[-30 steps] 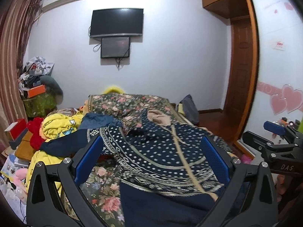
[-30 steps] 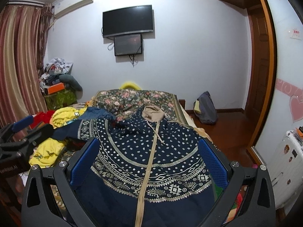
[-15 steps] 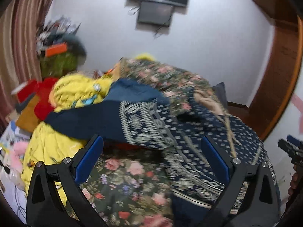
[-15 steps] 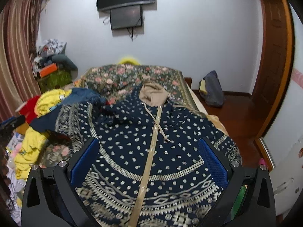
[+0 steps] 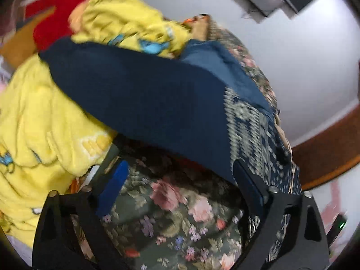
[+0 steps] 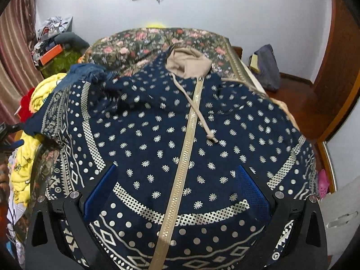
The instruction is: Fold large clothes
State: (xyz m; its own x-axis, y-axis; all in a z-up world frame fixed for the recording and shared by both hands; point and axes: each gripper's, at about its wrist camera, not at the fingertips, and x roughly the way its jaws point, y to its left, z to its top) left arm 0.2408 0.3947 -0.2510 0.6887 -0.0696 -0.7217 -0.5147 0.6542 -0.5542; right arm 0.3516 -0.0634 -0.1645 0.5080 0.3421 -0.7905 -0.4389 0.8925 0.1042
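Observation:
A navy zip hoodie (image 6: 157, 135) with pale dots, a gold zipper and a beige hood (image 6: 186, 63) lies spread face up on the bed. My right gripper (image 6: 177, 180) hangs open just above its lower front, one finger on each side of the zipper. In the left wrist view, blurred and tilted, the hoodie's plain navy sleeve (image 5: 139, 94) stretches out over yellow clothes. My left gripper (image 5: 180, 180) is just below that sleeve, its jaws wide and closing. Only the floral bedspread (image 5: 180, 213) shows between them; the right fingertip (image 5: 245, 180) is at the garment's edge.
Yellow fleece clothes (image 5: 45, 123) and something red (image 5: 56, 11) are heaped at the bed's left side. A cluttered stand (image 6: 54, 45) and a curtain (image 6: 13, 56) are beyond. A dark bag (image 6: 265, 67) leans on the wall by the wooden door (image 6: 337, 67).
My left gripper has swung left and down and rolled, from over the hoodie's body to its left sleeve. My right gripper has dipped closer to the hoodie's front.

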